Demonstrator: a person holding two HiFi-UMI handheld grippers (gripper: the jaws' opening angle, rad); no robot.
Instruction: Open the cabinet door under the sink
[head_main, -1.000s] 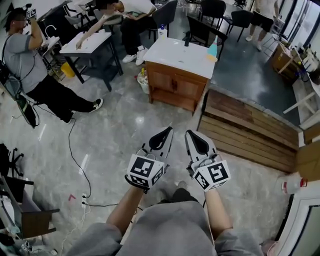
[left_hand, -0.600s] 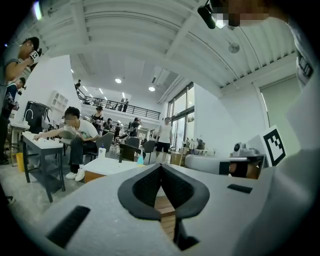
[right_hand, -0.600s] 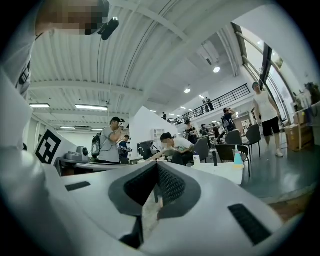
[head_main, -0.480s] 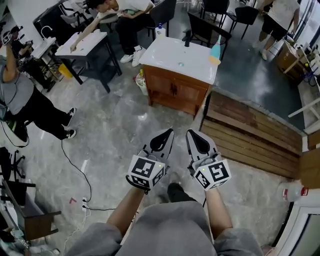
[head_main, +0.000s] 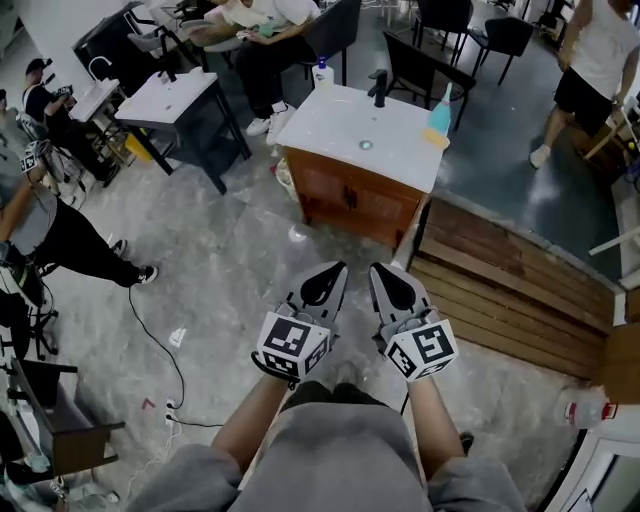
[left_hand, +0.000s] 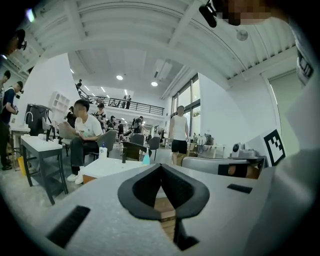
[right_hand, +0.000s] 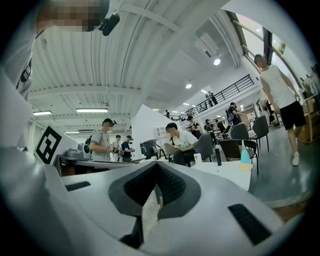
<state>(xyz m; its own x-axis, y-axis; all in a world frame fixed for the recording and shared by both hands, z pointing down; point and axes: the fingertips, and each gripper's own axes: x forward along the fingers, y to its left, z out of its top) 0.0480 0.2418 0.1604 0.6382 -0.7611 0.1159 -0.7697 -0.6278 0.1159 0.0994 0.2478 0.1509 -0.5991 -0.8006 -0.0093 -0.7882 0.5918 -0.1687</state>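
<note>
The sink cabinet (head_main: 352, 200) is brown wood with two front doors, both closed, under a white sink top (head_main: 365, 125). It stands on the grey floor some way ahead of me. My left gripper (head_main: 338, 266) and right gripper (head_main: 377, 267) are side by side in mid-air, pointing at it and well short of it. Both are shut with nothing between the pads. In the left gripper view the left gripper (left_hand: 161, 167) frames the white sink top (left_hand: 107, 167). In the right gripper view the right gripper (right_hand: 156, 165) lies left of the sink top (right_hand: 225, 172).
A black faucet (head_main: 380, 88), a white bottle (head_main: 322, 72) and a blue bottle (head_main: 440, 118) stand on the sink top. A low wooden platform (head_main: 510, 290) lies to the cabinet's right. A black table (head_main: 185, 100), seated people and a floor cable (head_main: 165, 350) are at the left.
The cabinet has come closer and lower in the head view as I move toward it. Both grippers stay shut, side by side, in the same part of the view.
</note>
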